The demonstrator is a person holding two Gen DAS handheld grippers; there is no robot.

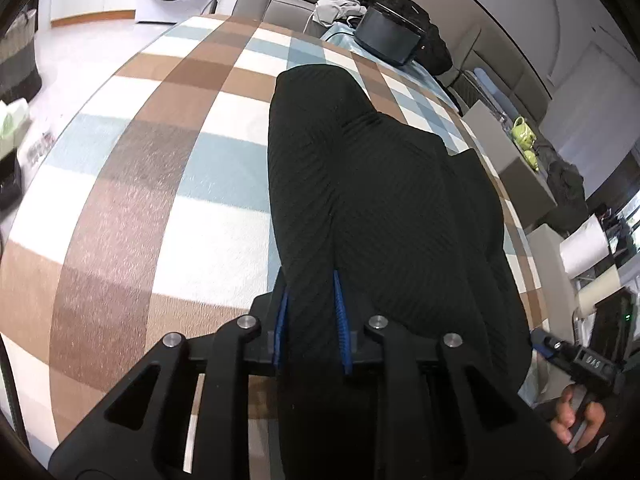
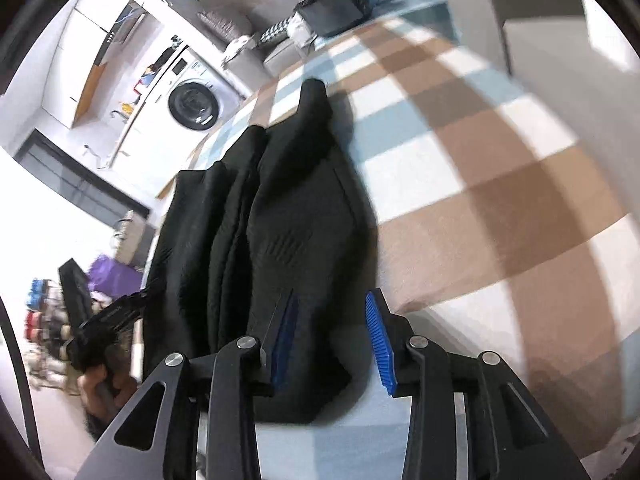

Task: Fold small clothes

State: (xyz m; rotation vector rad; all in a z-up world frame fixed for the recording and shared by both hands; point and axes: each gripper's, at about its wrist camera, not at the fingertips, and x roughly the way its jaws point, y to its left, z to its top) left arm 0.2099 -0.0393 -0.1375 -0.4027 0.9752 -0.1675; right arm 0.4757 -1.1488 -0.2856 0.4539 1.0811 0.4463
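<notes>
A brown, blue and white checked cloth covers the worktop (image 1: 168, 168). On it lies a black ribbed knit garment (image 1: 360, 168), bunched lengthwise. The left hand-held gripper (image 1: 310, 316) pinches its near edge, probably to lift a fold. The right hand-held gripper (image 2: 332, 340) stands partly open, its left pad on the cloth, gripping nothing.

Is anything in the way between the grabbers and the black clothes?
No. The left gripper is already pinching the black garment. The right gripper stands open with the garment's edge between its pads, nothing else between.
</notes>
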